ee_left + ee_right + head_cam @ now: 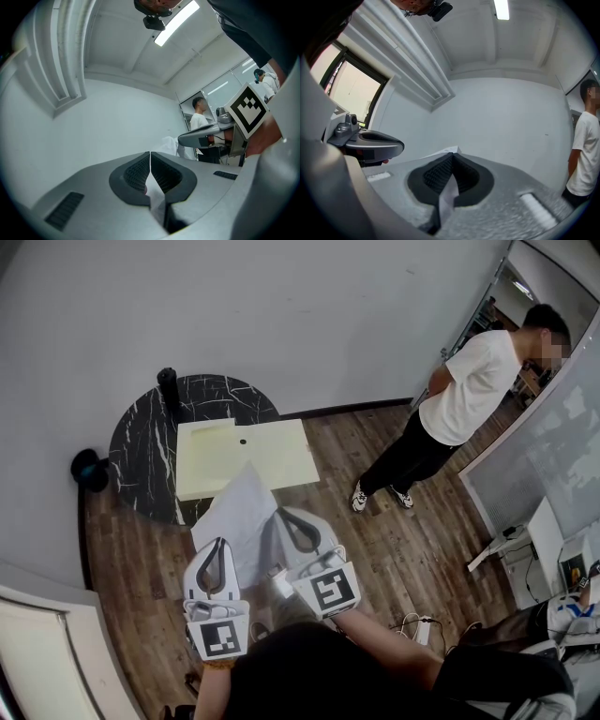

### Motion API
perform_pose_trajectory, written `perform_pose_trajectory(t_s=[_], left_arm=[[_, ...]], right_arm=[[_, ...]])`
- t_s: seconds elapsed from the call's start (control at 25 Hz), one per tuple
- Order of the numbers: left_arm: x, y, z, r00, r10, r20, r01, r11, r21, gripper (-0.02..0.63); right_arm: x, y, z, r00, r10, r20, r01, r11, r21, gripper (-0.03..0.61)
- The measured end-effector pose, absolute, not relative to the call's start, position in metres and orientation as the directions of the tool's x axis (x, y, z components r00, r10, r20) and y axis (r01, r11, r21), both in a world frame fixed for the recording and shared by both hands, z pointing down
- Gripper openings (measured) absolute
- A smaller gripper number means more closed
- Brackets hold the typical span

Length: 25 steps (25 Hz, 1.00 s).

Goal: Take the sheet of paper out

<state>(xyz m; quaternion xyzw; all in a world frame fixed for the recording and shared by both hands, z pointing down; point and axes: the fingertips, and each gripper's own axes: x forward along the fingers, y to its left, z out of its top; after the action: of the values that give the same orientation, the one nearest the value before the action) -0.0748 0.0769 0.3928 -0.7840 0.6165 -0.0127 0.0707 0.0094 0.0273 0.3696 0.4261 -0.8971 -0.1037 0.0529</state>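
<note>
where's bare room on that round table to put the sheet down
Bare marble table shows left of the pale yellow folder, in front of the black cylinder. The folder's flat top is bare too. The near edge is hidden behind the sheet.

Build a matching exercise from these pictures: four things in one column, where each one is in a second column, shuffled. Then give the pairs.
Things
1. sheet of paper
2. pale yellow folder
3. black cylinder
4. person in the white T-shirt

Places
A. standing on the wood floor, at the right
B. upright near the far edge of the black marble table
C. clamped by the left gripper and the right gripper
D. lying open and flat on the table

Pairs: 1-C, 2-D, 3-B, 4-A
</note>
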Motion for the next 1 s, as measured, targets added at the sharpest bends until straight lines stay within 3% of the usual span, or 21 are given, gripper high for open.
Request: perform_pose_trajectory(t_s=[1.0], left_arm=[[-0.091,0.086,0.405,0.191,-0.98,-0.051,-0.977,-0.184,-0.108,0.005]], right_arm=[[-0.004,0.032,0.382,-0.664,-0.747,0.044,-0.714,0.651,0.258,-0.004]])
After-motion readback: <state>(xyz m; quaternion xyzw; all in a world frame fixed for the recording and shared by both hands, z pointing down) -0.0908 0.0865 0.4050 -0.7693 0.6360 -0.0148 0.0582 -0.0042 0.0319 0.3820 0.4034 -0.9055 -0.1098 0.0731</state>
